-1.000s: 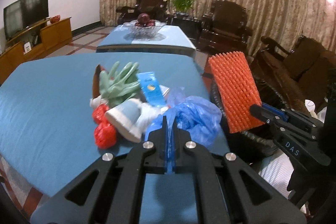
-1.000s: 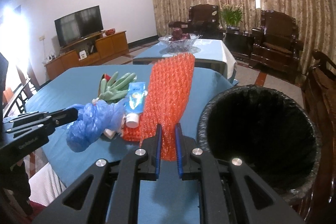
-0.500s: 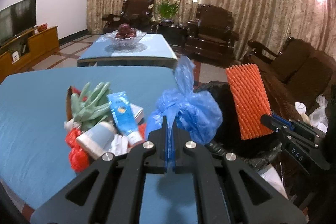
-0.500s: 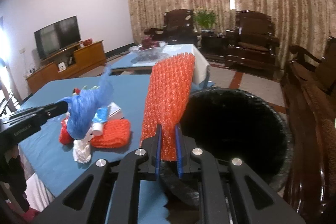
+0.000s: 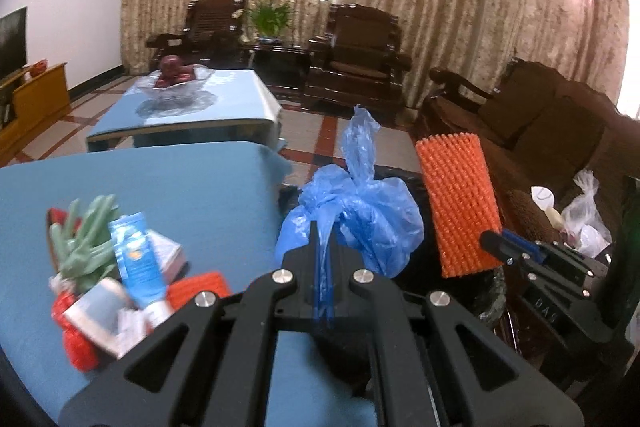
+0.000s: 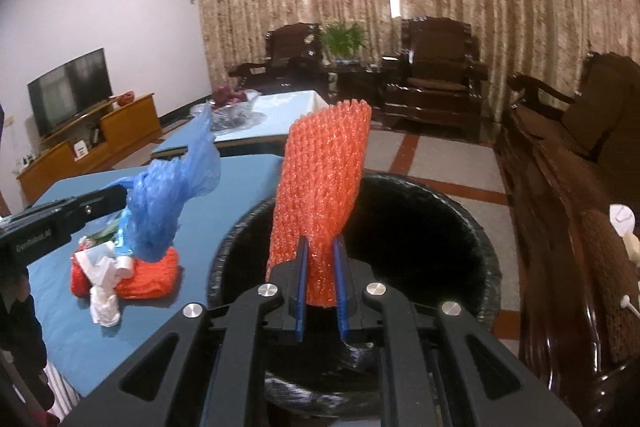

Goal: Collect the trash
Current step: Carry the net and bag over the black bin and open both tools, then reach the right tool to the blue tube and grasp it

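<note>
Both loads had swung off the counter [image 5: 180, 187] toward the bin [image 6: 460, 223]. Right gripper [image 6: 320, 291] fingers clamped the orange foam net [image 6: 320, 195] over its mouth; left gripper [image 5: 325, 267] pinched the blue bag [image 5: 360, 219] beside the rim. Drop step, I judged: fingers needed opening above the bin.

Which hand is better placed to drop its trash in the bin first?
Right. Its gripper holds the orange net directly over the bin, while the left gripper's blue bag looks nearer the table edge.
</note>
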`<state>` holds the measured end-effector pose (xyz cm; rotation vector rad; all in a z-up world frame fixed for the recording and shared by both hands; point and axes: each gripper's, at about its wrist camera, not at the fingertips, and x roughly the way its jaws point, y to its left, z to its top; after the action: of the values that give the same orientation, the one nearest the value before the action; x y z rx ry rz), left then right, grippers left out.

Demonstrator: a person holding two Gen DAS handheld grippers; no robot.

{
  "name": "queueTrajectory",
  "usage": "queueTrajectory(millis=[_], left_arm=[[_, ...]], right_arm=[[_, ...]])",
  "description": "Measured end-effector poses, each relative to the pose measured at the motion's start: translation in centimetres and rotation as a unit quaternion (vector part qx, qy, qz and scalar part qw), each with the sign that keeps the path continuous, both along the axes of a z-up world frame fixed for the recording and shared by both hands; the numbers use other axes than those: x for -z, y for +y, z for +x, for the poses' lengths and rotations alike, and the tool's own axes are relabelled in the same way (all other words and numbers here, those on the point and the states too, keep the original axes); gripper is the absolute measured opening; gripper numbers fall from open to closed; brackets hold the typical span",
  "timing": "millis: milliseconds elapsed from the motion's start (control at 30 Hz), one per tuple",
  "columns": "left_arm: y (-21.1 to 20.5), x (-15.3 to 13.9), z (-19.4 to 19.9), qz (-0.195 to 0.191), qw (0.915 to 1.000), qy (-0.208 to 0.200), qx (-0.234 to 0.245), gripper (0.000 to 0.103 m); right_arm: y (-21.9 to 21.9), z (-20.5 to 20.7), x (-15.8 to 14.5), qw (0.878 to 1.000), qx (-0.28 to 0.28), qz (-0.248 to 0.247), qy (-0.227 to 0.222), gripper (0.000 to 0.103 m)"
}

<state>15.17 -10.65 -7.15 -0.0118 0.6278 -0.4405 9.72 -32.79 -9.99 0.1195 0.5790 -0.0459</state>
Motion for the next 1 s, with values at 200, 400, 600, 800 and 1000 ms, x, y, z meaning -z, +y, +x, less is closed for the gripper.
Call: queueTrajectory(millis=[200, 400, 600, 800, 1000], left_arm=[[-3.3, 1.5, 2.7, 0.002, 0.9994, 0.023, 0.027, 0.004], [-2.7, 2.3, 3.8, -0.008, 0.9992, 0.037, 0.013, 0.055], [0.6, 1.3, 2.7, 0.005, 0.9997, 0.010, -0.023, 0.072], [5.8, -0.1, 0.6, 0.033, 0.9962, -0.032, -0.074, 0.078], [11.6, -0.5, -1.1, 0.064, 0.9868, -0.055, -0.138, 0.079]], right_arm=[[-2.4, 0.7, 1.2, 0.999, 0.034, -0.015, 0.020, 0.019], [-3.3, 0.3, 1.4, 0.997, 0.073, -0.030, 0.026, 0.070], [-2.0, 0.0, 0.3, 0.996, 0.083, -0.038, 0.003, 0.097], [1.6, 0.9, -0.6, 0.999, 0.035, -0.027, -0.015, 0.097], [6.7, 1.7, -0.6, 0.999, -0.022, -0.019, -0.027, 0.097]])
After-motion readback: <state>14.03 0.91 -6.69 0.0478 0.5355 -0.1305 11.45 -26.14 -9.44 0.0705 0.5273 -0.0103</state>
